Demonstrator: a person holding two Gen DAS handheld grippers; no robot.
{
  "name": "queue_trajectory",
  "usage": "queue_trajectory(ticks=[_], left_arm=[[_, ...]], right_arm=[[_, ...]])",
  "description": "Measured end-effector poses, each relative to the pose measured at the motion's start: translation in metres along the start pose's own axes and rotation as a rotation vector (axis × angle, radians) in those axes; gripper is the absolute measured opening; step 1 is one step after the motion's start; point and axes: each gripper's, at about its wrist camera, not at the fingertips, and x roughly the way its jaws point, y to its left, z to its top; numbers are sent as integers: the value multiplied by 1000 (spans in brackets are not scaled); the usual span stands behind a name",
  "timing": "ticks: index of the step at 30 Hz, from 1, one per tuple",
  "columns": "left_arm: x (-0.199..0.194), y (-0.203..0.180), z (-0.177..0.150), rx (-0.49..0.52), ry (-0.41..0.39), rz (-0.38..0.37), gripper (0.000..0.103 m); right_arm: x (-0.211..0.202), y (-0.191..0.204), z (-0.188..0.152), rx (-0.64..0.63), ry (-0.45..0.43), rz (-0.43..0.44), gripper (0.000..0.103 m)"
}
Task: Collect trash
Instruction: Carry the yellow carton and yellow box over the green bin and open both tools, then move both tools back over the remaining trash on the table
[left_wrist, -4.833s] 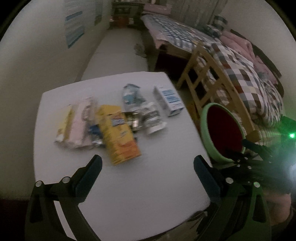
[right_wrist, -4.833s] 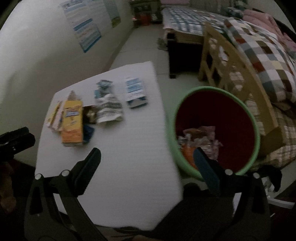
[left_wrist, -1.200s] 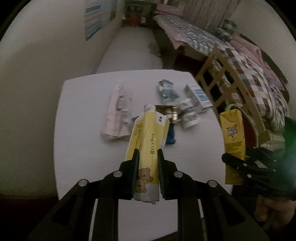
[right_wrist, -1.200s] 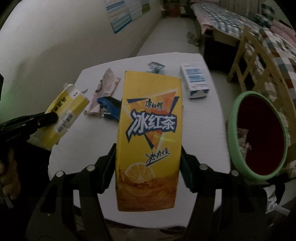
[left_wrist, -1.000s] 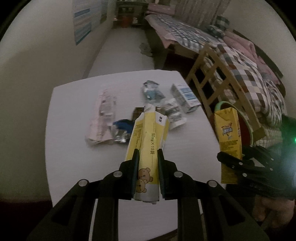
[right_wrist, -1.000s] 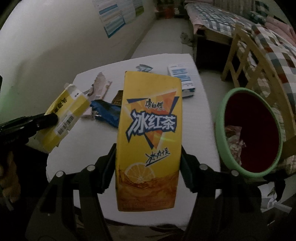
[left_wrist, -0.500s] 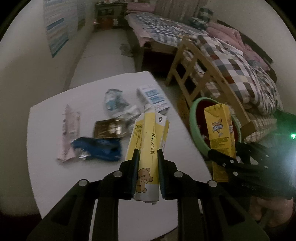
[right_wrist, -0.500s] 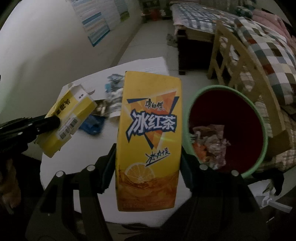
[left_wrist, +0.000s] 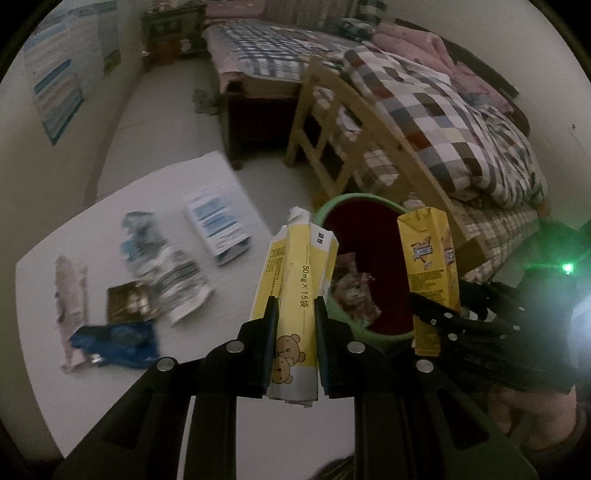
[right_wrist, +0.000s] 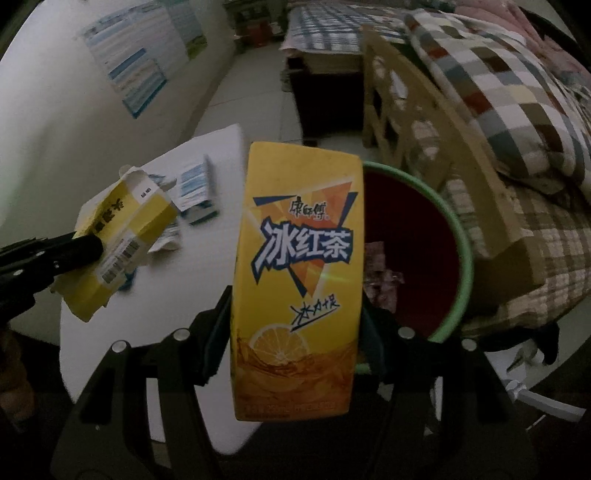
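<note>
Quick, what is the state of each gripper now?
Left gripper: closed on the crumpled yellow paper box.
Right gripper: closed on the tall yellow iced-tea carton.

blur: table litter smeared, print unreadable | hidden: bin interior partly behind tea carton

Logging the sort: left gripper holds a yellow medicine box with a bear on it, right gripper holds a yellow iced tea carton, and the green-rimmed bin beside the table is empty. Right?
Not quite: the green-rimmed bin is not empty; crumpled wrappers lie inside, as the left wrist view shows. The left gripper does hold the medicine box, the right gripper the iced tea carton.
</note>
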Motion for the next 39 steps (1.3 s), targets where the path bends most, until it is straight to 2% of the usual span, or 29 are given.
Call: queue_trajectory(ticks=[10,17,26,27,28,29,30,31,34,39], left_arm=[[42,-48,34,47,37,-50,17],[68,-67,50,60,63,-67,17],[83,-72,60,54,84,-80,17],[83,-71,60,52,85,-85,20],[84,-72,61,53,86,-88,40],[82,-71,62,52,68,-74,68],[79,-69,64,49,47,-56,76],[76,-67,64,44,26,-40,83],[69,-55,67,5,11,-32,90],[57,-38,66,-24,-7,7,94]], right_arm=[[19,-60,9,86,14,-28,60],[34,-72,13,104,34,-23,60],[46,-78,16,111,50,-17,60],[47,-78,16,111,51,-21,61],[49,-78,17,111,57,-26,62],[51,-79,17,114,66,-28,65],[51,-79,16,120,65,-28,76],[50,-80,15,124,60,-29,81],[47,-79,13,119,53,-31,88],[43,-75,11,116,48,-34,92]])
